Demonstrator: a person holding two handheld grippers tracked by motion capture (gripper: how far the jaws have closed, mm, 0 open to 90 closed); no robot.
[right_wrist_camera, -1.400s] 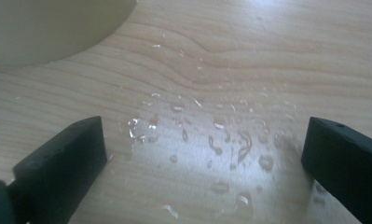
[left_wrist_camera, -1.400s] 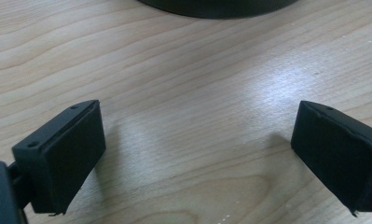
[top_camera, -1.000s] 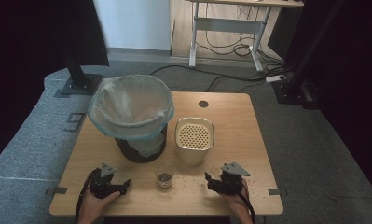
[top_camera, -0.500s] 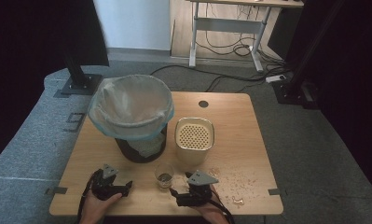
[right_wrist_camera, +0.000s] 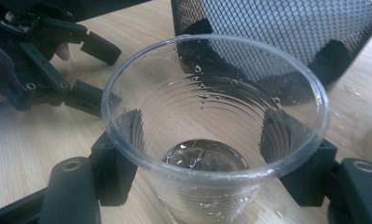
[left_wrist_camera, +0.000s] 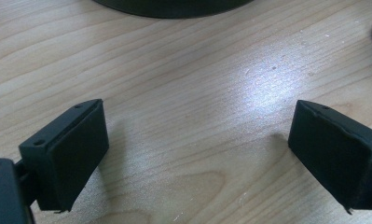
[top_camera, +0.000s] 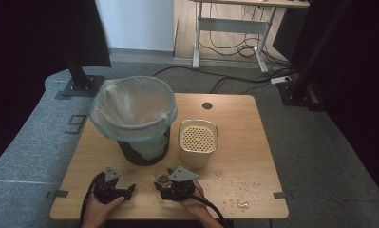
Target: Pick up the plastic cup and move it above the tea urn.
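A clear plastic cup (right_wrist_camera: 211,140) with a little water in its bottom stands on the wooden table (top_camera: 239,123) near the front, just before the bin. My right gripper (right_wrist_camera: 211,172) has just been closing; its two black pads press the cup's sides low down. In the high view the cup (top_camera: 162,178) sits at the tip of the right gripper (top_camera: 164,184). My left gripper (left_wrist_camera: 197,154) rests low over bare wood, its jaws wide open with nothing between them. It lies at the front left in the high view (top_camera: 129,190).
A black mesh bin (top_camera: 144,152) lined with a pale plastic bag (top_camera: 132,107) stands behind the cup. To its right is a cream box with a perforated top (top_camera: 198,140). Small drops or crumbs (top_camera: 239,183) are scattered at the table's front right.
My right gripper has moved left from the table's front right to the cup, and its jaws have closed on it. The left gripper has stayed put.
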